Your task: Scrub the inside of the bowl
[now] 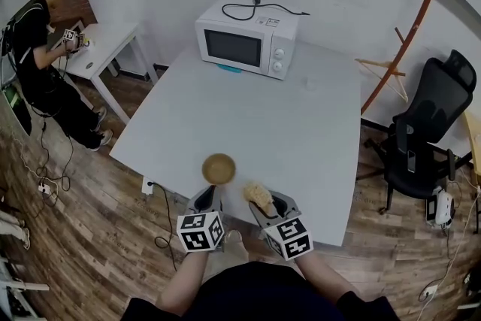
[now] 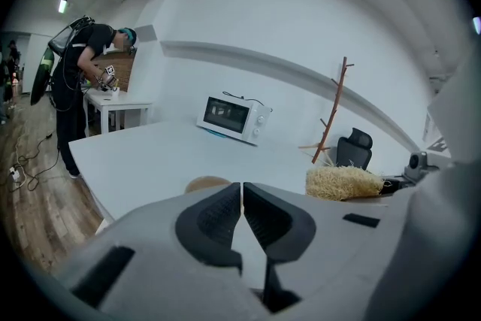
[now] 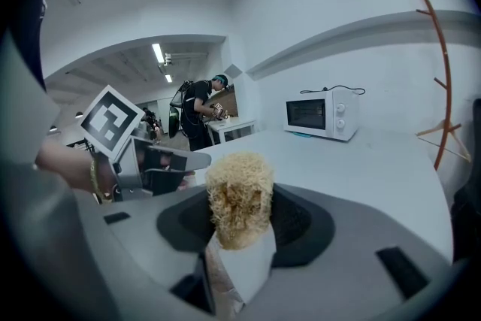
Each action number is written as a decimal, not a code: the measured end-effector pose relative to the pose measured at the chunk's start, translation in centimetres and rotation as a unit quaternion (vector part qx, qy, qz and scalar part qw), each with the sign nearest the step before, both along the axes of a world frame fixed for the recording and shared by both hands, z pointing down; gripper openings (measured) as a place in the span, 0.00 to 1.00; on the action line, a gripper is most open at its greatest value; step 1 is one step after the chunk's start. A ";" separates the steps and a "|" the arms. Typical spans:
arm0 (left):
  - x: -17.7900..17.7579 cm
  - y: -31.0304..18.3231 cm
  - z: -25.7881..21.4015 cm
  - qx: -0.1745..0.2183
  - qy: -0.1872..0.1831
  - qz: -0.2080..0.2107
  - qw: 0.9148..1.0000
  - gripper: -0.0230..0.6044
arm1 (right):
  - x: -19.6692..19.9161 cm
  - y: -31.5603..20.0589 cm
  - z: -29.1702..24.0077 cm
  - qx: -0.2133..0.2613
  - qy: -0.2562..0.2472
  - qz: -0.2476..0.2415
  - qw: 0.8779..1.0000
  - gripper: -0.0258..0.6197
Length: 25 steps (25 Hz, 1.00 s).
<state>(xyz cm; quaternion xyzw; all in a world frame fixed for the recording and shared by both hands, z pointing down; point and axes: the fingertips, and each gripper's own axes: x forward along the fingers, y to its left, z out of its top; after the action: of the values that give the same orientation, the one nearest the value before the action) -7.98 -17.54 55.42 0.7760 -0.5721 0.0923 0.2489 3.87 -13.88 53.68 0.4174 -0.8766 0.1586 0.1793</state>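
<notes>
A small tan bowl (image 1: pixel 219 168) sits on the white table (image 1: pixel 301 131) near its front edge; its rim (image 2: pixel 207 182) peeks over the left jaws in the left gripper view. My left gripper (image 1: pixel 206 197) hangs just in front of the bowl, shut with nothing between its pads, apart from the bowl. My right gripper (image 1: pixel 264 201) is to the right, shut on a straw-coloured fibrous scrubber (image 1: pixel 258 193) that sticks out past the jaw tips (image 3: pixel 239 195). The same scrubber (image 2: pixel 344 182) shows at the right of the left gripper view.
A white microwave (image 1: pixel 246 37) with a black cord on top stands at the table's far side. A black office chair (image 1: pixel 432 128) and a wooden coat stand (image 1: pixel 406 34) are to the right. A person (image 1: pixel 45 56) works at a small white table (image 1: pixel 105 49) at the left.
</notes>
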 end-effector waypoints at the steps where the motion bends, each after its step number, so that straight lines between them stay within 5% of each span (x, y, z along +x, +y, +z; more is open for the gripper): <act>1: 0.5 0.6 -0.3 0.004 0.002 0.000 1.000 0.08 | 0.4 0.5 -0.1 0.003 -0.001 -0.001 1.000 0.33; 10: 4.0 5.6 -2.4 0.021 0.009 0.006 1.000 0.07 | 3.3 4.5 -2.2 0.024 -0.020 -0.006 0.999 0.32; 25: 5.1 11.0 -2.9 0.022 0.015 0.011 1.000 0.07 | 4.0 8.7 -3.7 0.051 -0.026 -0.017 0.998 0.32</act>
<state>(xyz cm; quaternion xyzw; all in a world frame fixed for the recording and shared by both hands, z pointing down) -2.87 -6.59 52.57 0.7886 -0.5619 0.0713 0.2395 7.82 -5.22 49.94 0.4067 -0.8950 0.1210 0.1372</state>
